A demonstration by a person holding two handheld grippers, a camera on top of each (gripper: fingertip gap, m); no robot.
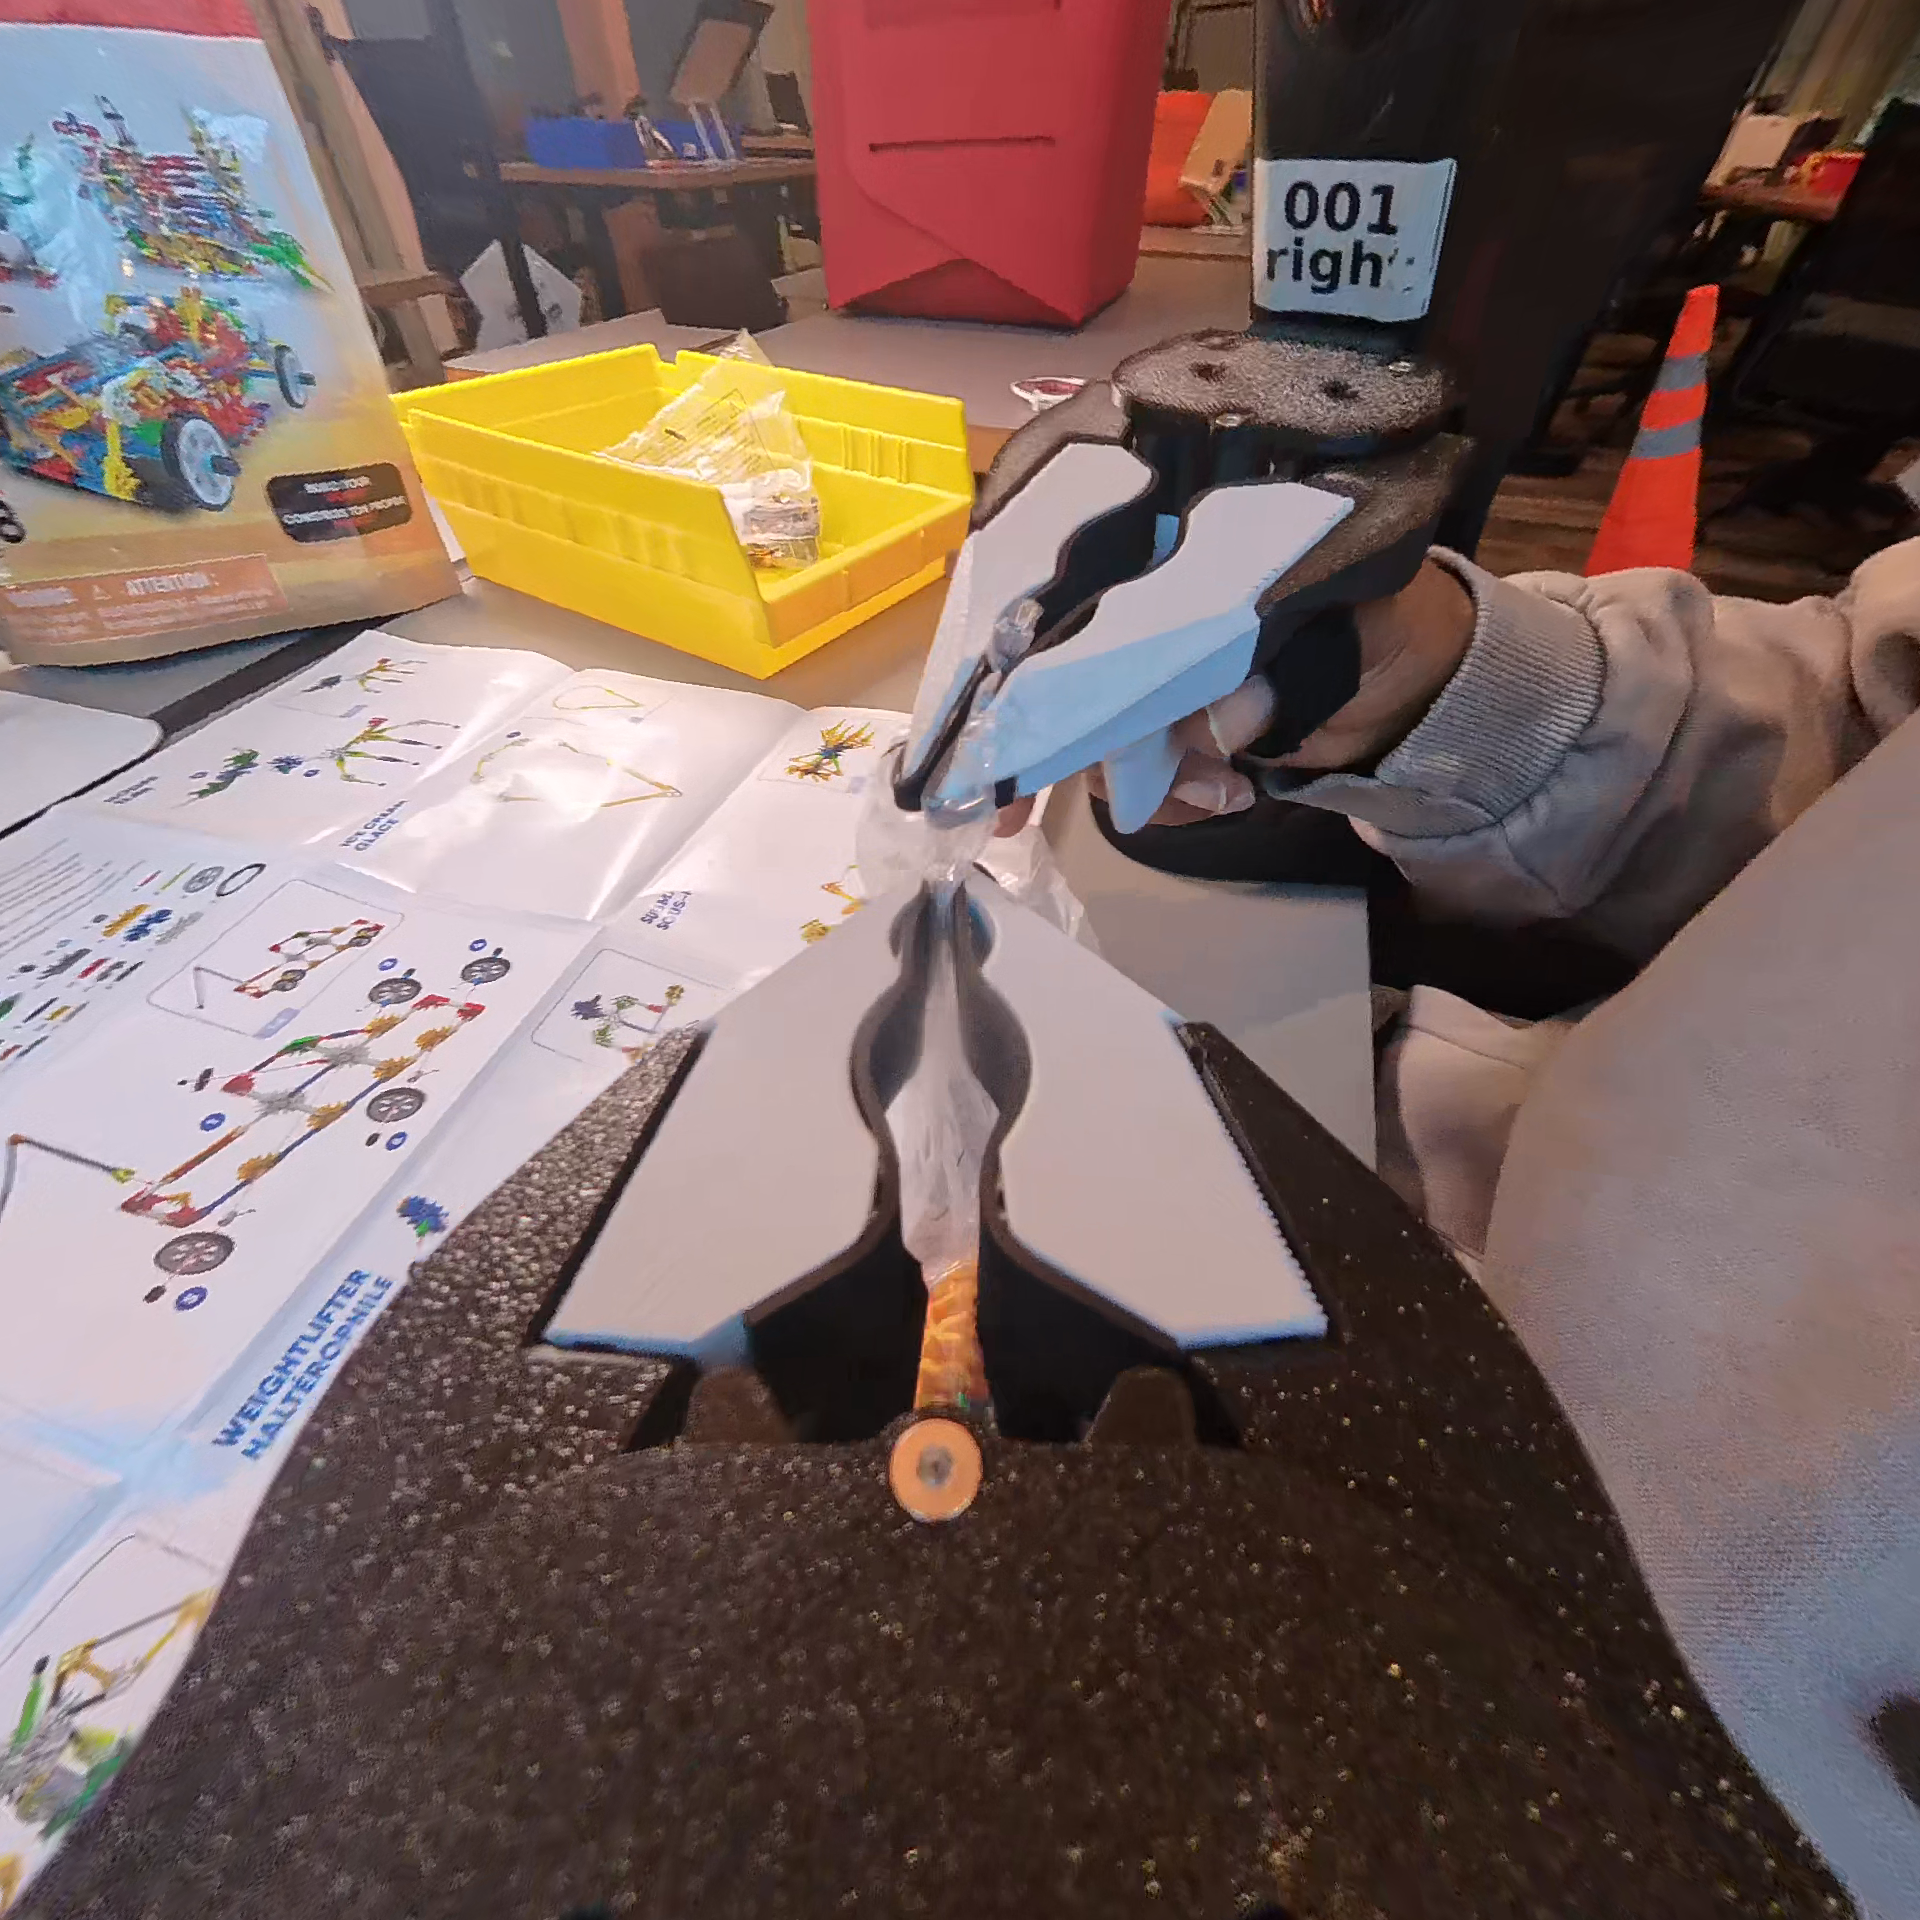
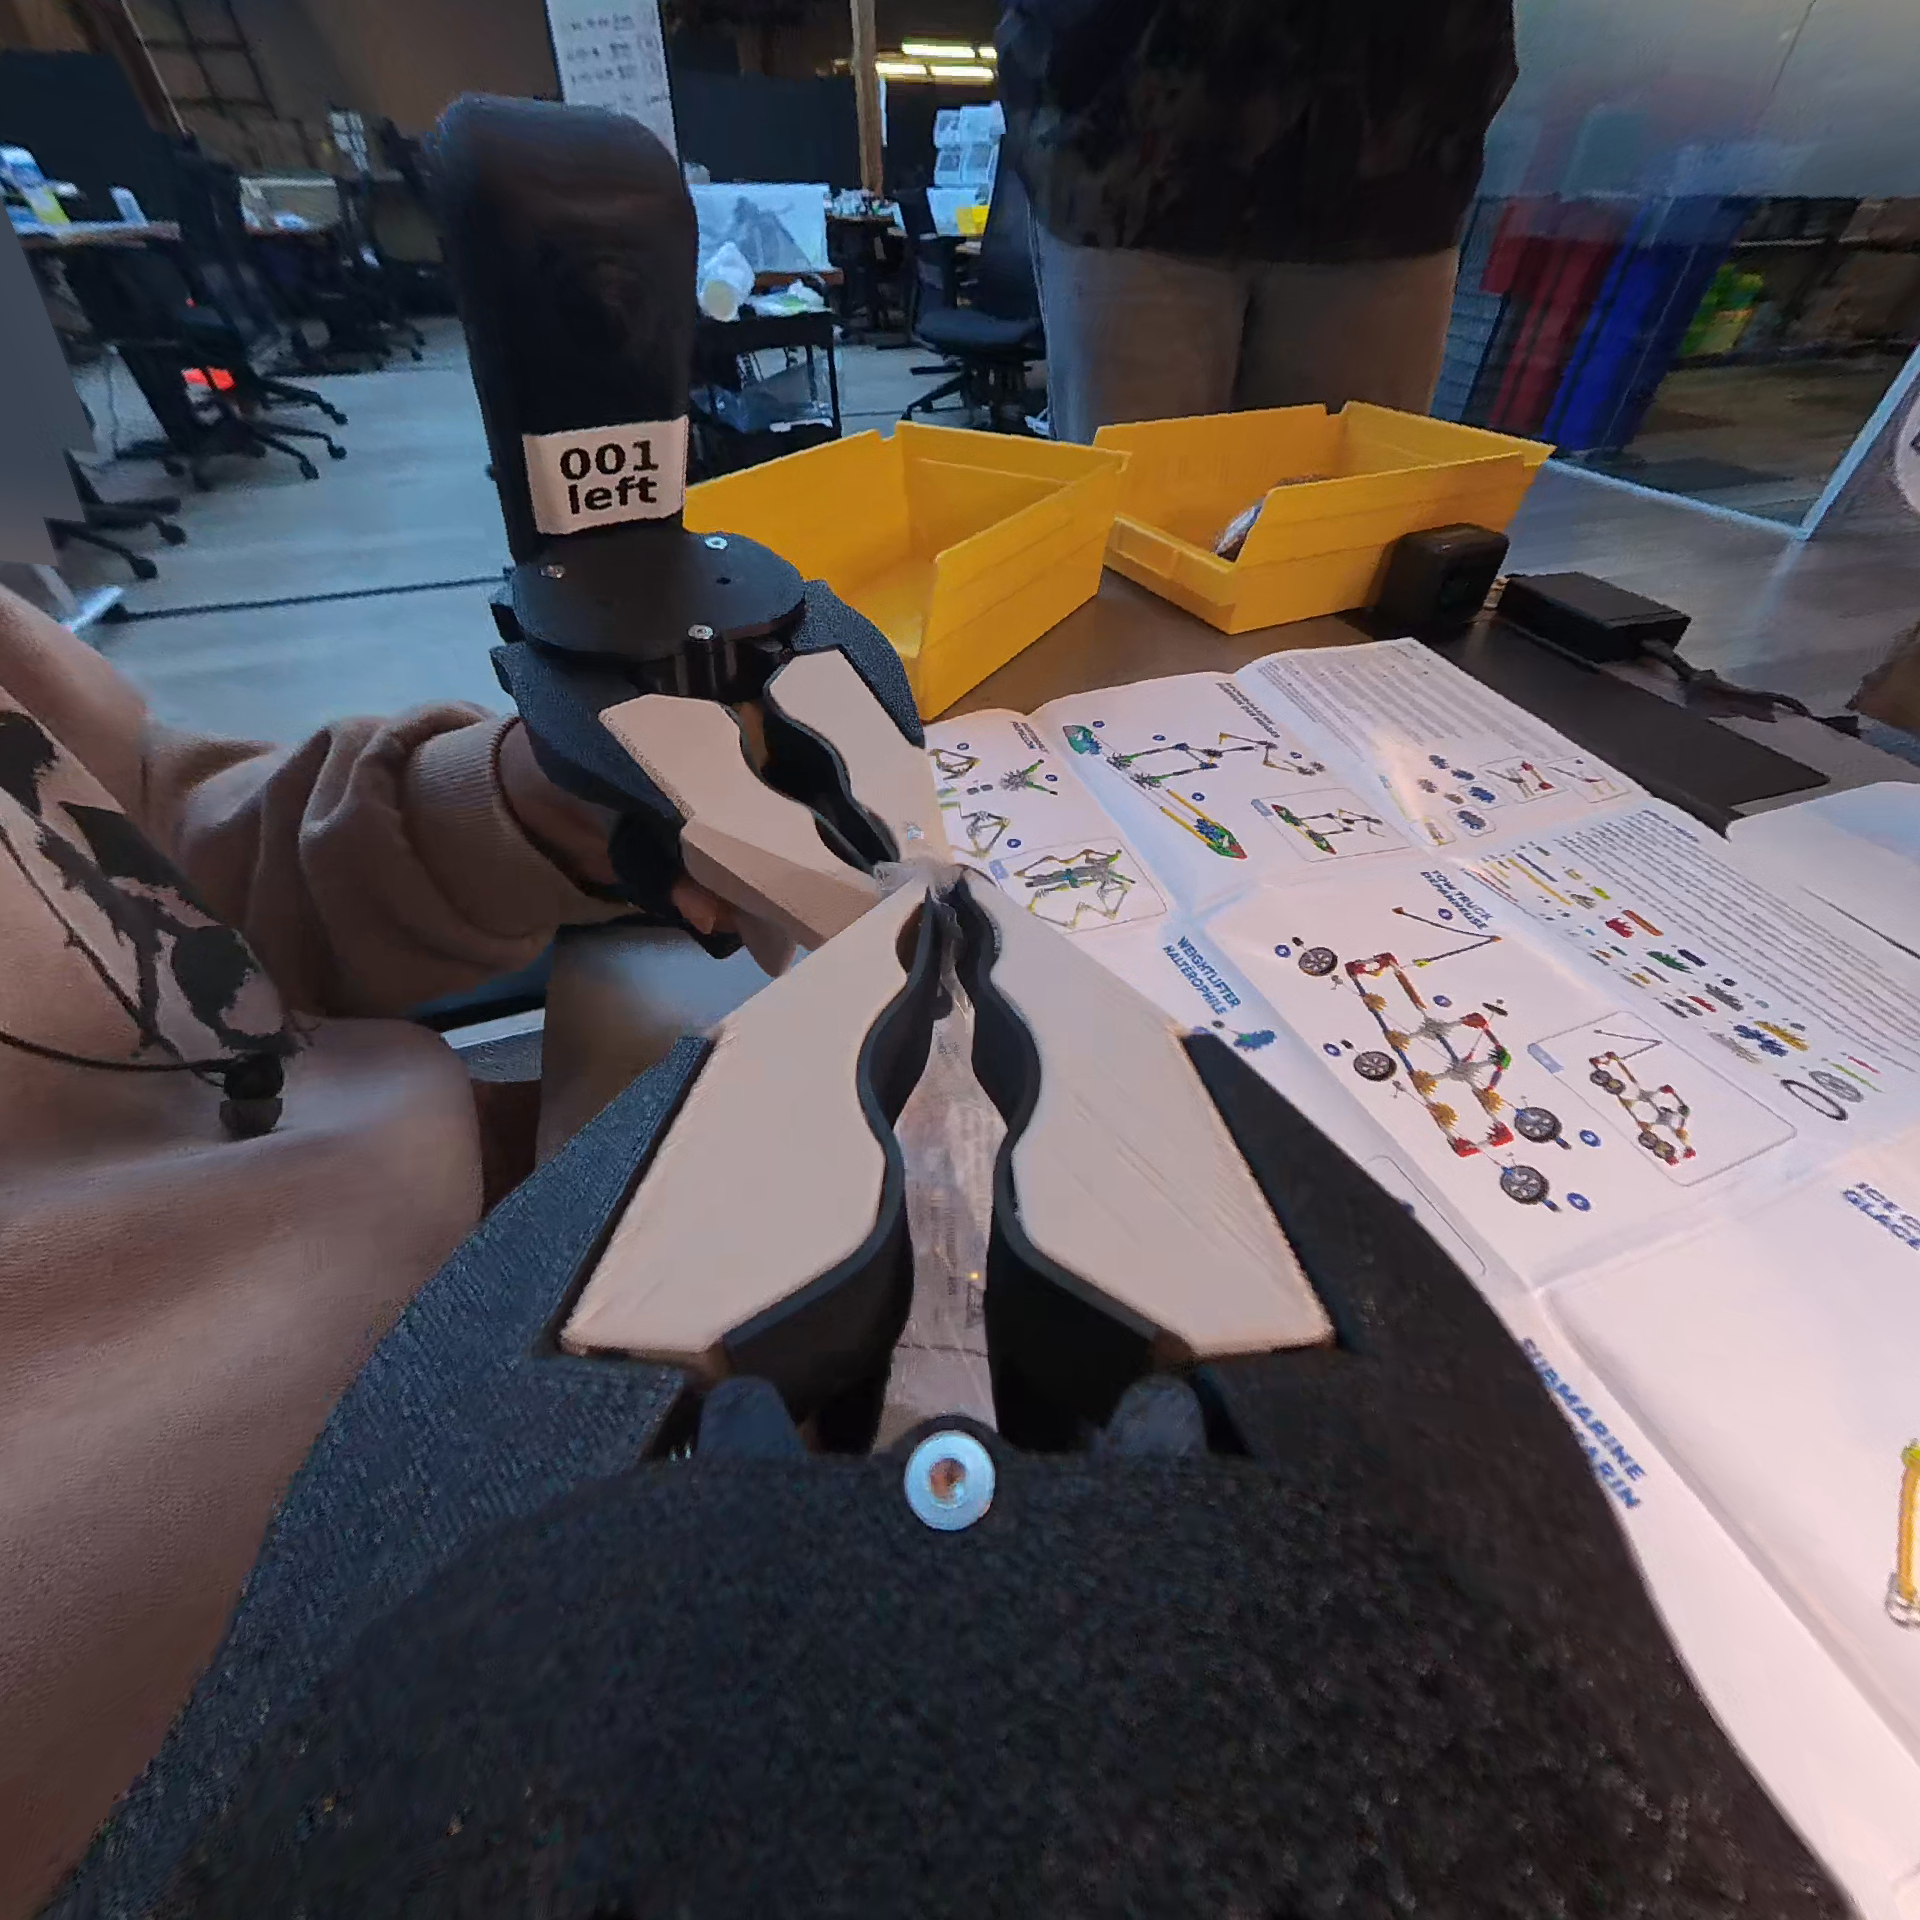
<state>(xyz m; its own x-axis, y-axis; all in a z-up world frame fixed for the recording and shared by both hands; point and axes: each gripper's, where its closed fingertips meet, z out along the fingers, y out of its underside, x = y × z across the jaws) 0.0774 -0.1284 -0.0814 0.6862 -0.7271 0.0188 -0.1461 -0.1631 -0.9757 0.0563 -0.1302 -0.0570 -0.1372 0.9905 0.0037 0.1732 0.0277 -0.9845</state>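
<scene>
My left gripper [image 1: 943,904] is shut on a clear plastic bag [image 1: 940,1143] with small orange and yellow parts low inside it. My right gripper [image 1: 940,805] meets it tip to tip, shut on the same bag's bunched top. In the right wrist view my right gripper [image 2: 948,914] is shut on the clear plastic bag [image 2: 948,1164], and the left gripper [image 2: 902,868] pinches it from the left. Both are held above the front edge of the table, over an unfolded instruction sheet [image 1: 343,935]. Most of the bag hangs hidden under the jaws.
Yellow bins [image 1: 665,520] stand behind the sheet, one with a bagged part set [image 1: 748,457]. A printed toy box [image 1: 177,343] leans at far left, a red box [image 1: 987,156] behind. A black camera [image 2: 1444,582] and adapter [image 2: 1590,613] sit by the bins [image 2: 935,540]. A person [image 2: 1247,208] stands beyond the table. The grippers are tip to tip, or close to it.
</scene>
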